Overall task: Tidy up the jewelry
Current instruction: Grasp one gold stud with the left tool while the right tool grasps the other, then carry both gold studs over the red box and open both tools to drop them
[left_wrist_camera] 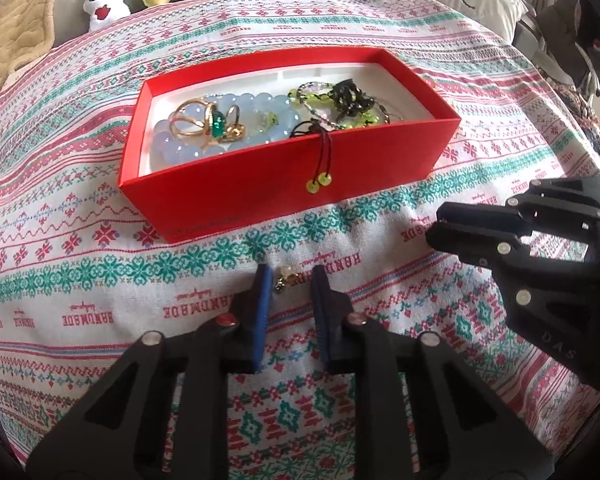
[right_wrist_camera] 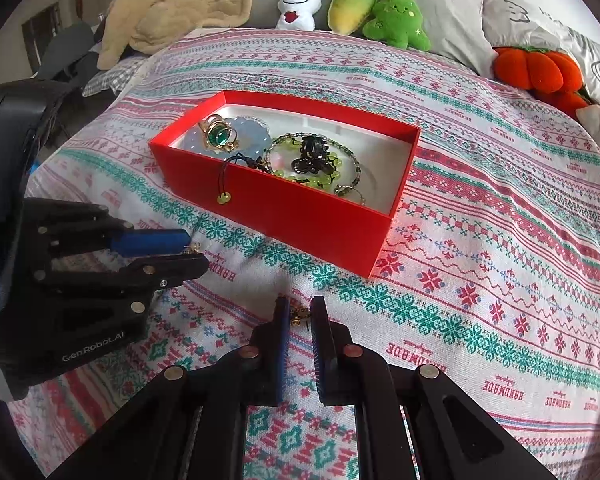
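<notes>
A red open box sits on the patterned bedspread and holds a pale blue bead bracelet, gold rings with a green stone, a green bead bracelet and a dark clip. A cord with two green beads hangs over the box's front wall. My left gripper is open around a small gold earring on the cloth. My right gripper is open around another small gold earring.
The bedspread covers the bed. Plush toys line the far edge: a white one, green ones and an orange pumpkin. A beige blanket lies at the far left.
</notes>
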The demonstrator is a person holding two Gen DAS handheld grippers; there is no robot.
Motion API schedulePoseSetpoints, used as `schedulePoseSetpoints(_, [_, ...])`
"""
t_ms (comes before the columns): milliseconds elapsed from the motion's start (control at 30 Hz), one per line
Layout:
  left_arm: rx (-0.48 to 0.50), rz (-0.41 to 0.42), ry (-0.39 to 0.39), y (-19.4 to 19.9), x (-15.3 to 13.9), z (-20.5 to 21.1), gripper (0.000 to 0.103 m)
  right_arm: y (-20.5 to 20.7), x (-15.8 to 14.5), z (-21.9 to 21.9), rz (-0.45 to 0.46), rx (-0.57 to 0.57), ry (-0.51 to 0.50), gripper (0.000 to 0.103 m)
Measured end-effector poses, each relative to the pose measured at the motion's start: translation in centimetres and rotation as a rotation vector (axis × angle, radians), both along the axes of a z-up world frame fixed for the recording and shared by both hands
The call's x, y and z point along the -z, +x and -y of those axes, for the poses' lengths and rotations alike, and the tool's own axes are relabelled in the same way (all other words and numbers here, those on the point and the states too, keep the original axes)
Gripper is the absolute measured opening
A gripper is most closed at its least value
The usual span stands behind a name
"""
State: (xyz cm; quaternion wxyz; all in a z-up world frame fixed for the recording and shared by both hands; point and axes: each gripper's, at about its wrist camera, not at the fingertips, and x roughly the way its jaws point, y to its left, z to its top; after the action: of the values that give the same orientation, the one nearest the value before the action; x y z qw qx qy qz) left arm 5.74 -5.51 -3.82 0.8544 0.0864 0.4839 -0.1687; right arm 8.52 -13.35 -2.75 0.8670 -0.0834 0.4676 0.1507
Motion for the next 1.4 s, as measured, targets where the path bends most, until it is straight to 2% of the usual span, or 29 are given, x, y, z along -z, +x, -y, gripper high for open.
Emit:
schedulePoseSetpoints(67, [0.008, -0.006, 0.005, 0.0, 0.0, 0.2, 0.010, 0.1, 0.1, 0.1, -0.014, 0.010, -0.009, 0.010])
schedulePoseSetpoints(167, [0.007, -0.018, -0.007, -0.1, -0.2, 0.0, 0.005, 0.2, 0.1, 0.3, -0.034, 0.022, -0.006, 0.010])
schedulePoseSetpoints(633, [-0.009, -0.026, -0.094, -0.4, -2.7, -2.6, 0.002, 0.3, -1.4, 0.9, -0.065, 0.066, 0.031, 0.010])
schedulePoseSetpoints(833, [-0.042, -0.011, -0.145, -0.1, -4.4, -4.1, 0.002, 0.7, -2.7, 1.3, -0.046, 0.076, 0.061, 0.010])
schedulePoseSetpoints(933, [-0.021, -0.021, -0.168, -0.2, -4.5, -4.0, 0.002, 0.8, -3.5, 1.4, -0.031, 0.081, 0.081, 0.010])
schedulePoseSetpoints(1000, [-0.014, -0.029, -0.159, -0.3, -3.9, -3.7, 0.004, 0.9, -3.7, 1.5, -0.028, 0.081, 0.087, 0.010])
schedulePoseSetpoints(1033, [-0.007, -0.039, -0.147, -0.3, -3.5, -3.3, 0.014, 0.9, -3.6, 1.5, -0.030, 0.081, 0.087, 0.010])
schedulePoseSetpoints(1067, [0.001, -0.050, -0.136, -0.3, -2.9, -2.9, 0.028, 0.9, -3.5, 1.5, -0.033, 0.081, 0.085, 0.010])
schedulePoseSetpoints(1133, [0.007, -0.050, -0.122, -0.4, -2.3, -2.4, 0.038, 1.0, -3.2, 1.6, -0.044, 0.082, 0.081, 0.010])
schedulePoseSetpoints(1400, [0.020, -0.054, -0.045, 0.4, -0.1, -0.4, 0.038, 0.8, -2.5, 1.7, -0.066, 0.077, 0.066, 0.010])
